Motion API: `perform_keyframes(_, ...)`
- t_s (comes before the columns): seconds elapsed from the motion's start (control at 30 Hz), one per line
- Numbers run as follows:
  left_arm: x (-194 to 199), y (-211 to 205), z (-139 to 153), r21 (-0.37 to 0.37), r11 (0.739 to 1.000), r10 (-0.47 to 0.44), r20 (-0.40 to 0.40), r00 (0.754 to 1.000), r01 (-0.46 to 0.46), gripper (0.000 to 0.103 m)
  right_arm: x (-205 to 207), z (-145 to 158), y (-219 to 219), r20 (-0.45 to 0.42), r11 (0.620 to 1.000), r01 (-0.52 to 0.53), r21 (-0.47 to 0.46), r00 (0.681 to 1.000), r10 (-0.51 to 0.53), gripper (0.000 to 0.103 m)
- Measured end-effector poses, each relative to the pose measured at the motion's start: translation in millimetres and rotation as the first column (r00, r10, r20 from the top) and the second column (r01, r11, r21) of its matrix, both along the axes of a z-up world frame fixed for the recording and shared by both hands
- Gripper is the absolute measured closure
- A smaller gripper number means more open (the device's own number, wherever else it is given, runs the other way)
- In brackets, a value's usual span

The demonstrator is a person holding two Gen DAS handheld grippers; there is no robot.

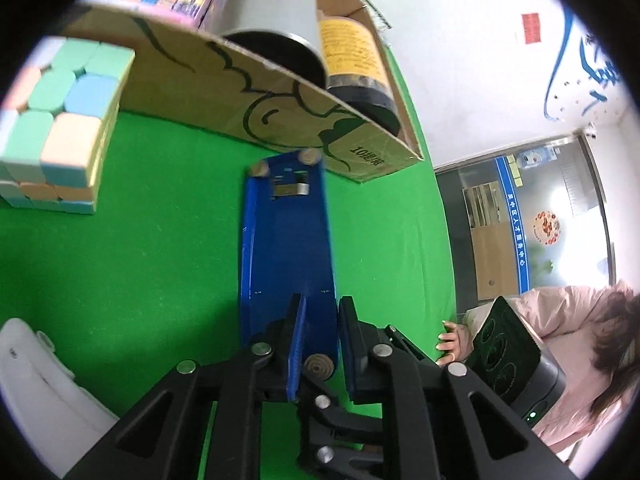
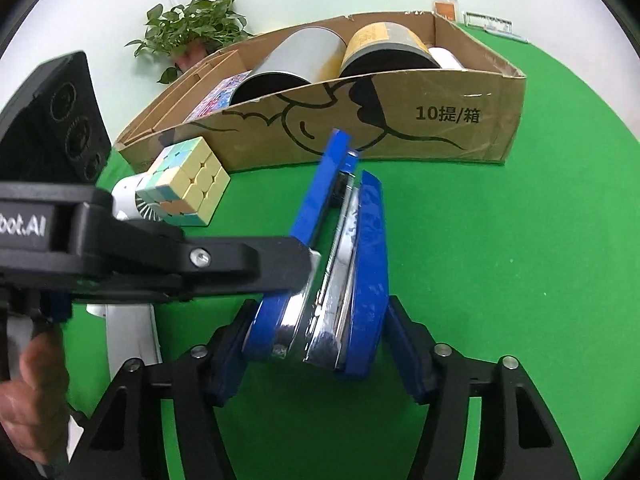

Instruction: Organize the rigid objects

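A blue stapler (image 1: 286,248) is held above the green table. My left gripper (image 1: 320,344) is shut on its rear end; the stapler points toward the cardboard box (image 1: 224,92). In the right wrist view the stapler (image 2: 344,264) sits between my right gripper's (image 2: 320,344) fingers, which stand slightly apart from it, open. The left gripper's arm (image 2: 160,256) reaches in from the left and clamps the stapler. A pastel puzzle cube (image 2: 188,184) stands left of the stapler, also in the left wrist view (image 1: 60,120).
The cardboard box (image 2: 472,120) holds a grey can (image 2: 296,64), a yellow-labelled can (image 2: 384,48) and a colourful flat box (image 2: 220,92). A white device (image 2: 128,196) lies by the cube. A plant (image 2: 192,28) stands behind. A person (image 1: 580,340) sits beyond the table edge.
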State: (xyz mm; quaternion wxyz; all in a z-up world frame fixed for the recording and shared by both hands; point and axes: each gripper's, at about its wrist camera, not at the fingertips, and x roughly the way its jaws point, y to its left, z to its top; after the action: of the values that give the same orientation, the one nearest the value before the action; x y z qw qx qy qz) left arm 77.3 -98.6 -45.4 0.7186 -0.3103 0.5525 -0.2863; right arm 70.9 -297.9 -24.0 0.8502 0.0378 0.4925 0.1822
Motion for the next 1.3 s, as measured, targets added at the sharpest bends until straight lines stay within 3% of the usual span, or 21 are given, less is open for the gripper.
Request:
perform_keyframes(0.07, 3, -2, 1, 0.021, 1.000, -0.012, 0.018, 1.000, 0.012, 0.085, -3, 2, 2, 0.014, 0.999, -0.020, -0.025, 1.000, 0.021, 0.053)
perform_keyframes(0.2, 3, -1, 9, 0.080, 0.997, 0.001, 0.070, 0.998, -0.007, 0.085, -3, 9, 4, 0.067, 0.985, -0.047, -0.166, 0.996, 0.058, 0.057)
perform_keyframes(0.33, 5, 8, 7, 0.068, 0.997, 0.023, 0.069, 0.997, -0.028, 0.085, -2, 15, 1, 0.102, 0.960, -0.020, -0.279, 0.994, 0.050, 0.057)
perform_keyframes(0.47, 2, 22, 12, 0.079, 0.994, 0.066, 0.093, 0.993, -0.073, 0.085, -6, 17, 11, 0.180, 0.888, -0.001, -0.460, 0.979, 0.095, 0.057)
perform_keyframes(0.63, -6, 37, 16, 0.126, 0.988, 0.069, 0.134, 0.989, -0.086, 0.085, -29, 7, 43, 0.288, 0.721, 0.041, -0.692, 0.932, 0.222, 0.054)
perform_keyframes(0.67, -8, 37, 19, 0.135, 0.988, 0.054, 0.153, 0.987, -0.075, 0.085, -33, 8, 46, 0.290, 0.723, 0.029, -0.690, 0.926, 0.240, 0.049)
perform_keyframes(0.7, -8, 35, 22, 0.142, 0.987, 0.051, 0.167, 0.985, -0.075, 0.081, -40, 12, 50, 0.300, 0.751, 0.000, -0.661, 0.917, 0.264, 0.045)
perform_keyframes(0.73, -10, 36, 24, 0.150, 0.985, 0.054, 0.181, 0.982, -0.082, 0.075, -48, 17, 51, 0.304, 0.791, -0.037, -0.611, 0.911, 0.278, 0.033)
perform_keyframes(0.77, -10, 35, 25, 0.157, 0.983, 0.067, 0.189, 0.980, -0.097, 0.057, -51, 21, 51, 0.306, 0.817, -0.054, -0.574, 0.912, 0.275, 0.026)
perform_keyframes(0.8, -11, 35, 24, 0.156, 0.982, 0.078, 0.187, 0.979, -0.108, 0.037, -55, 26, 48, 0.307, 0.862, -0.075, -0.501, 0.916, 0.258, 0.024)
perform_keyframes(0.83, -12, 38, 25, 0.150, 0.981, 0.092, 0.184, 0.979, -0.121, 0.030, -55, 32, 44, 0.294, 0.904, -0.105, -0.414, 0.924, 0.242, 0.024)
perform_keyframes(0.9, -14, 51, 25, 0.136, 0.981, 0.115, 0.181, 0.977, -0.140, 0.028, -50, 38, 36, 0.258, 0.941, -0.130, -0.311, 0.942, 0.215, 0.024)
perform_keyframes(1.03, -16, 52, 26, 0.138, 0.980, 0.120, 0.163, 0.979, -0.143, 0.028, -36, 45, 11, 0.213, 0.980, -0.084, -0.181, 0.969, 0.123, 0.017)
perform_keyframes(1.17, -8, 39, 14, 0.151, 0.984, 0.078, 0.082, 0.994, -0.090, 0.028, -22, 39, 2, 0.132, 0.988, -0.121, -0.099, 0.982, 0.133, 0.016)
perform_keyframes(1.3, -2, 26, 6, 0.160, 0.985, 0.052, 0.045, 0.998, -0.058, 0.028, -37, 27, 7, 0.098, 0.987, -0.154, -0.040, 0.983, 0.157, 0.013)
